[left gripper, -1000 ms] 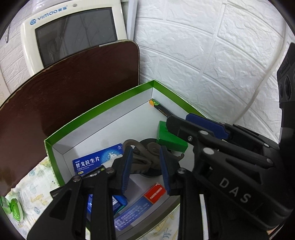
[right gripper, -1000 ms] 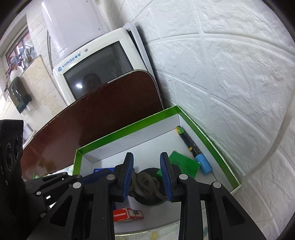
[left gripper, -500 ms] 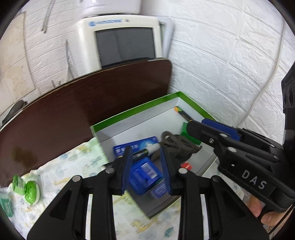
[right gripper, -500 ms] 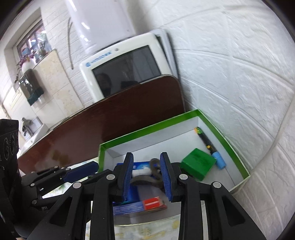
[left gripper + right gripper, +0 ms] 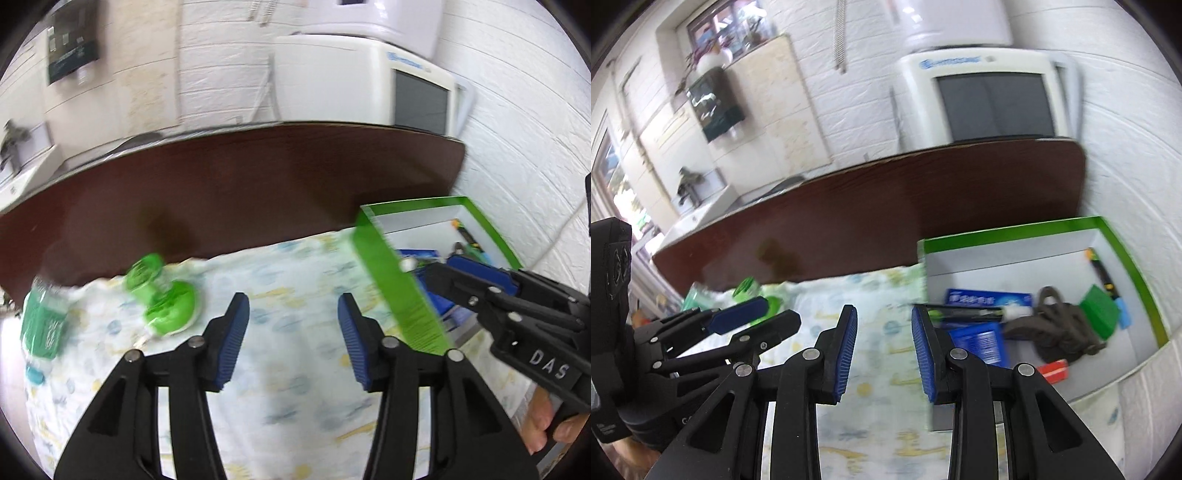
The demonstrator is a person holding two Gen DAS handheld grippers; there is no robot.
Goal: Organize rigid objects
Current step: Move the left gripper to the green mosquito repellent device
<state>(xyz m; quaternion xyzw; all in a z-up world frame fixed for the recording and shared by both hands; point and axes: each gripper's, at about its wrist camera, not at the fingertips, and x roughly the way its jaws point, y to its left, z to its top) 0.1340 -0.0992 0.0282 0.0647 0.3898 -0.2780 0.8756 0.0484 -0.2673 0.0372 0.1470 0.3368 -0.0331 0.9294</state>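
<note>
Green-rimmed box (image 5: 399, 295) right of opening, empty left gripper (image 5: 293, 332), right gripper (image 5: 884, 350) slightly parted, empty, box beside it.

Your left gripper (image 5: 293, 334) hangs over the patterned cloth (image 5: 288, 406), jaws opening with nothing between them. Your right gripper (image 5: 884, 354), also above that cloth, has its jaws narrowly parted and empty.

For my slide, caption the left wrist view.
Opening, empty left hand-held gripper above patterned cloth, between green plastic items and green-rimmed box.
</note>
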